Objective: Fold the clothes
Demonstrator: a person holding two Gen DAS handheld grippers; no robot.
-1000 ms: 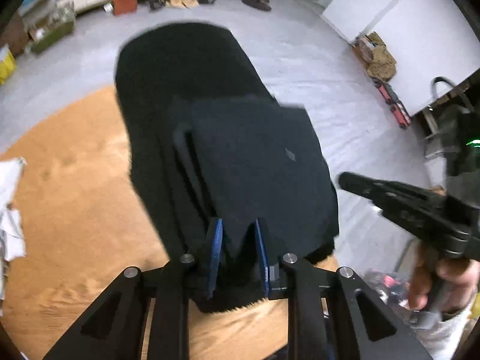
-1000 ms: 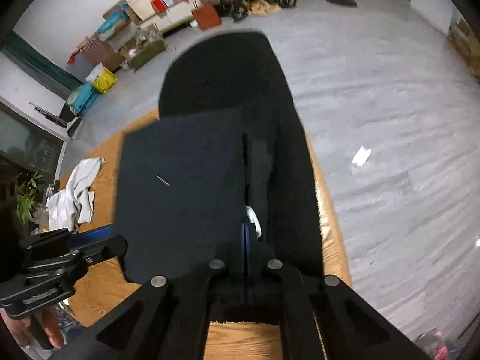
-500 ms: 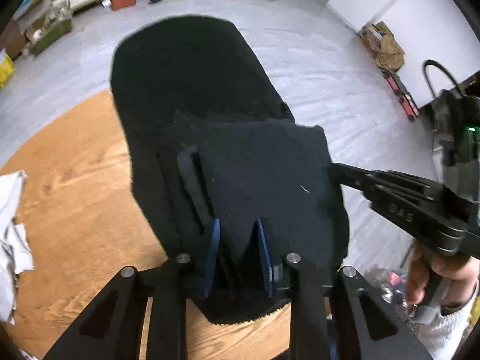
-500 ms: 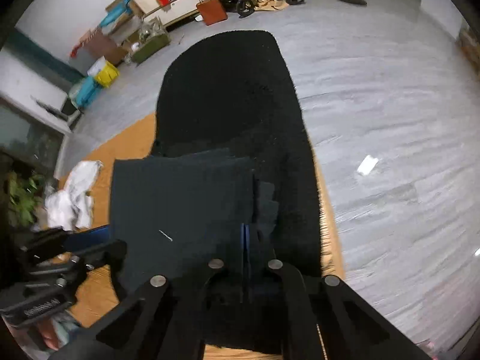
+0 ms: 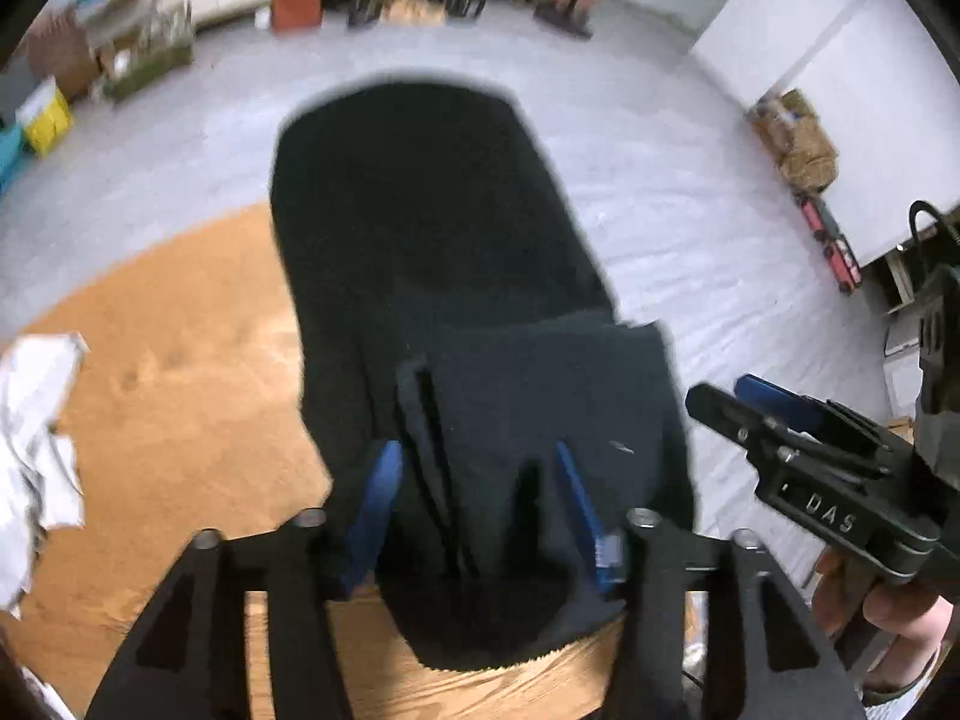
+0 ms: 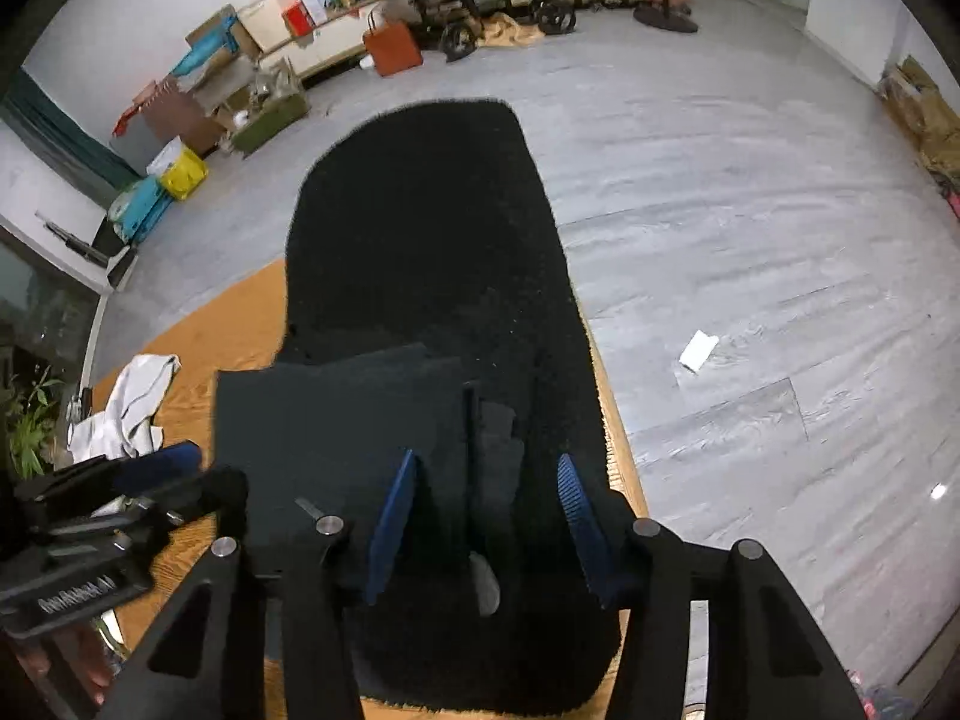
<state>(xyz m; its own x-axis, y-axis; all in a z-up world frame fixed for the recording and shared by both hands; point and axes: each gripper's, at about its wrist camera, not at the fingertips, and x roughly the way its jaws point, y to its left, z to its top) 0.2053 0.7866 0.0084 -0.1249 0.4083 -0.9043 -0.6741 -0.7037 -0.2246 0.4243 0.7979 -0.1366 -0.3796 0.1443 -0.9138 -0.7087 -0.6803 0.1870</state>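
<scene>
A dark navy folded garment (image 5: 540,396) (image 6: 336,420) lies flat on a long black fuzzy cloth (image 5: 420,210) (image 6: 432,240) that runs across the round wooden table (image 5: 168,372) (image 6: 228,324) and hangs past its far edge. My left gripper (image 5: 480,498) hovers over the garment's near edge, its jaws opening; the blue pads stand clear of the fabric between them. My right gripper (image 6: 486,516) (image 5: 780,420) is beside it over the garment's right edge, jaws also opening, pads off the cloth. In the right wrist view the left gripper (image 6: 120,492) shows at the lower left.
A crumpled white cloth (image 5: 36,450) (image 6: 132,408) lies on the table's left side. The table's right rim (image 6: 624,456) borders grey floor with a white paper scrap (image 6: 699,351). Boxes and clutter (image 6: 240,90) line the far wall. A person's hand (image 5: 888,612) holds the right gripper.
Both grippers were shut on the navy garment's near edge and now stand open. The garment has settled lower and flatter on the black cloth. The left gripper has risen a little.
</scene>
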